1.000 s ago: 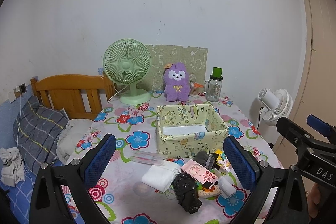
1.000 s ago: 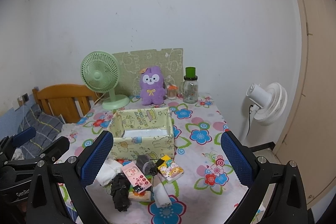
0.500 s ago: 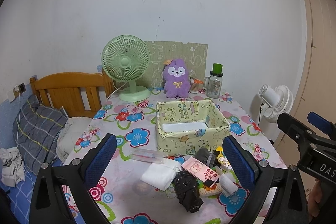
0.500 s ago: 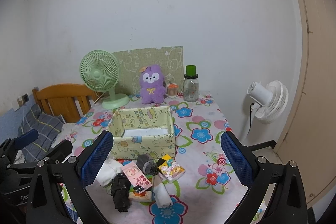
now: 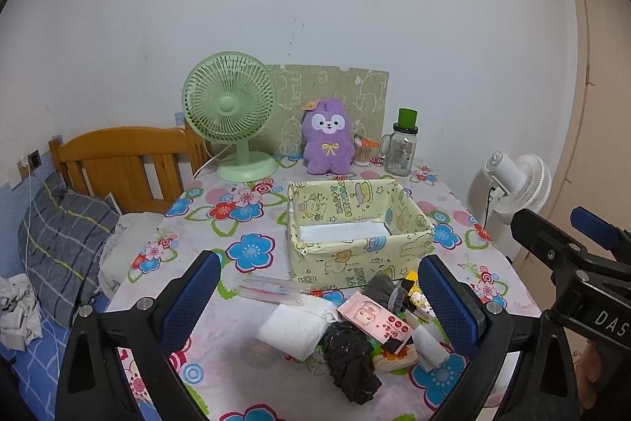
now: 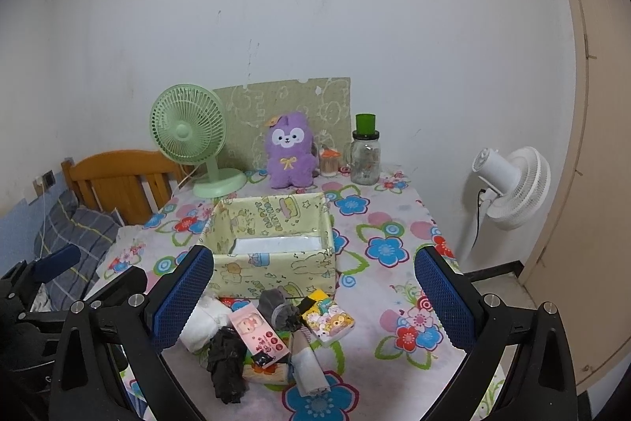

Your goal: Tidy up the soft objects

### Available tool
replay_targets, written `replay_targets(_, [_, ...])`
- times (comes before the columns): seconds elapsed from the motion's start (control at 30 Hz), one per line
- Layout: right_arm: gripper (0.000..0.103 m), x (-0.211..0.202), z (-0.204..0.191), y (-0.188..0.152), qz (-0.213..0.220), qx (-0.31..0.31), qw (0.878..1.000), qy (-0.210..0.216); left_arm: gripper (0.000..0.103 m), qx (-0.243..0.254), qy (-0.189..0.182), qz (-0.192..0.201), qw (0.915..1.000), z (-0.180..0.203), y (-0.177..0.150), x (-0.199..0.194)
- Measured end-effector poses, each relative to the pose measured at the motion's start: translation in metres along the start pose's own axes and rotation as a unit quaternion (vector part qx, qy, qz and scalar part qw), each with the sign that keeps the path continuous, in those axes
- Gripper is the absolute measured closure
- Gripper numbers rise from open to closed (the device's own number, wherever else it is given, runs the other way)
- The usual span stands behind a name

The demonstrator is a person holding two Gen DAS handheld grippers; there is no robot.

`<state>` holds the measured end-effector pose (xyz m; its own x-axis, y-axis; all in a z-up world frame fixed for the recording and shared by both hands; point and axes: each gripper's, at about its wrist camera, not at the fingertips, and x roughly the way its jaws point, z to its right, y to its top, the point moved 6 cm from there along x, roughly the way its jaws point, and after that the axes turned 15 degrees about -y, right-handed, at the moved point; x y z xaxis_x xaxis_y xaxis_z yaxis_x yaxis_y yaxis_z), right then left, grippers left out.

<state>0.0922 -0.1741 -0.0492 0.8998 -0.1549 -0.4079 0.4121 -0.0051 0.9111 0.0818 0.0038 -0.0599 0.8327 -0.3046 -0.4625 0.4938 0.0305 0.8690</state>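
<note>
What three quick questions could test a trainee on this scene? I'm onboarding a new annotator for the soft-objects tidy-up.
1. True or false: the yellow patterned box already holds the black crumpled cloth.
2. Multiple choice: the purple plush toy stands between (A) the green desk fan and the glass jar with the green lid, (B) the box and the pile, (C) the two hand-held grippers.
3. Fill in: the left hand-held gripper and right hand-held gripper are both ____.

Key: 1 false, it lies on the table in front of the box; 2 A; 3 open.
</note>
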Motion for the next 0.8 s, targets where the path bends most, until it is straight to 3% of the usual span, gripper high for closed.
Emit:
replay_targets(0.33, [0.0, 0.019, -0.012, -0.003, -0.009, -0.006, 1.0, 0.009, 0.004, -0.012, -0.005, -0.014, 0.9998, -0.007, -0.005, 0.02])
replay_targets(0.67, [0.0, 0.023, -0.017, -0.008, -0.005, 0.0, 1.0, 0.017, 0.004, -0.01, -0.014, -0.002, 0.9998, -0.01, -0.009, 0.025])
replay_targets(0.8, [0.0, 0.03, -0.022, -0.016, -0.019, -0.008, 1.0, 0.022, 0.004, -0.02, -0.023, -0.02, 0.9993, -0.011, -0.021, 0.038])
